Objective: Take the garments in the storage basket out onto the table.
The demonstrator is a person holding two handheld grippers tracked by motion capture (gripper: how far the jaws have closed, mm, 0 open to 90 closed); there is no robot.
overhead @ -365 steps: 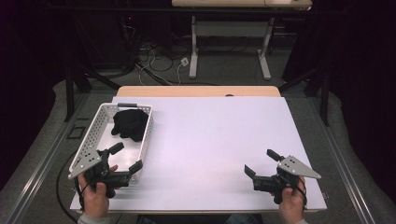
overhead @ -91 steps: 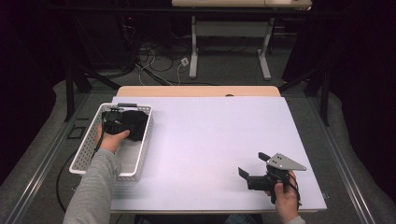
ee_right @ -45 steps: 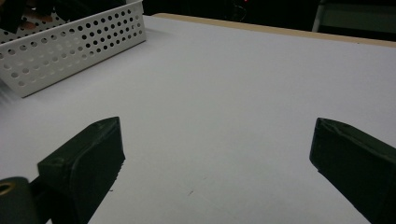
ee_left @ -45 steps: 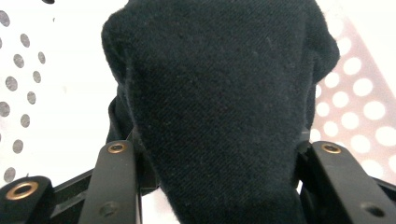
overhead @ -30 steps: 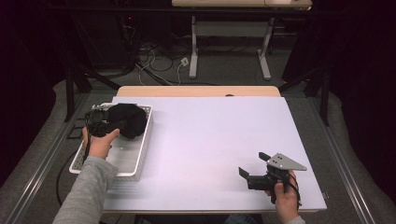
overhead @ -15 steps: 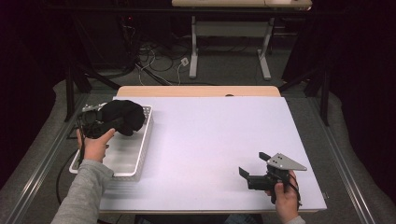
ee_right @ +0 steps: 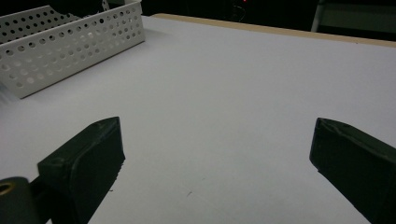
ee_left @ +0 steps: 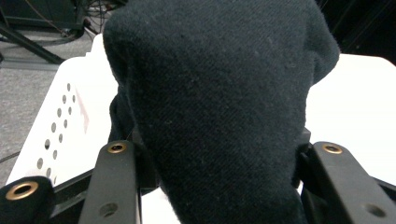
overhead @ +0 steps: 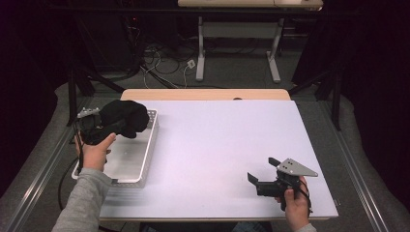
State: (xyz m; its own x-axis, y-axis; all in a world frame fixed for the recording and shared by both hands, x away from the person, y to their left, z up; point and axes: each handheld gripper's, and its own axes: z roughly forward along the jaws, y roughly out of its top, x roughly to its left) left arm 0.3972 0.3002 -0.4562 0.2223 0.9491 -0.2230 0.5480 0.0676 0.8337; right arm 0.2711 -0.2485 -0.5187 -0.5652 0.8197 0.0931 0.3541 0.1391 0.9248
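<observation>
While clamped on the black cloth (ee_left: 219,107), the left hand-held gripper (overhead: 104,129) hangs over the basket (overhead: 140,164).

12 seconds ago my left gripper (overhead: 104,126) lay open at the basket's (overhead: 147,145) near end, and the black cloth (overhead: 123,117) sat in its far end. I reached in, clamped the cloth, and now hold it lifted above the basket, shifted toward the basket's left rim.

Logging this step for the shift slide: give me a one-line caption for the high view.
Left gripper holds black cloth above white basket; right gripper open over table.
</observation>
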